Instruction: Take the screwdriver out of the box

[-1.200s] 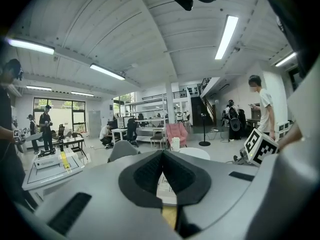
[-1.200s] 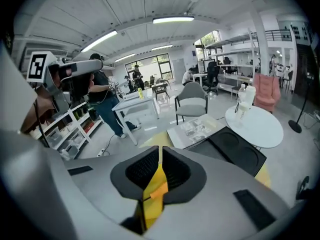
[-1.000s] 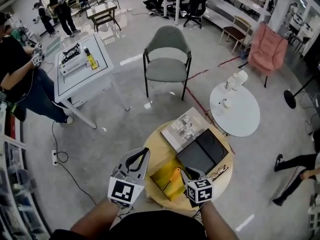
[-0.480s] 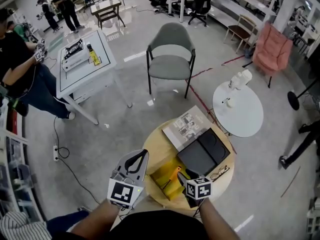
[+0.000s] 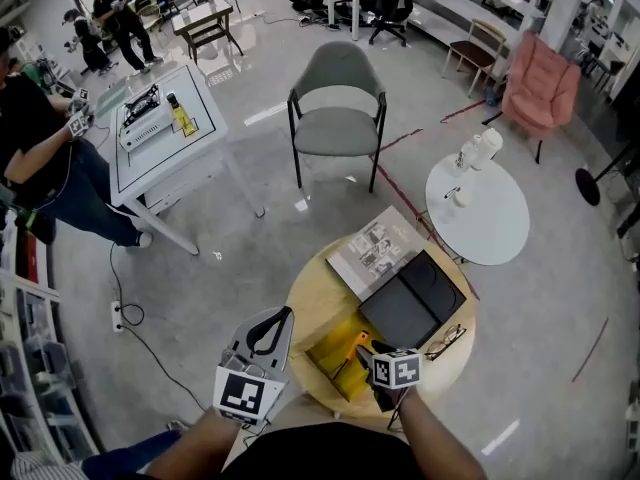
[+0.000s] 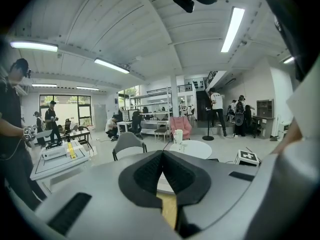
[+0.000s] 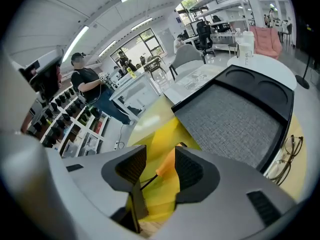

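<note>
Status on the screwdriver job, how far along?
Done: nothing is out yet; the screwdriver lies in the yellow box. In hand: the right tool, jaws just opening, has it between them, ungripped. To do: close, lift out. The left tool is shut, empty.

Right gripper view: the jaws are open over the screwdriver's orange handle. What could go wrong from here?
The right gripper has just been opening its jaws; the screwdriver lies between them, ungripped.
1. Its handle sits slanted, nearer one jaw, so a closing grip may be off-centre and slip.
2. The left gripper is shut and away from the yellow box, so the box may lift or slide along.
</note>
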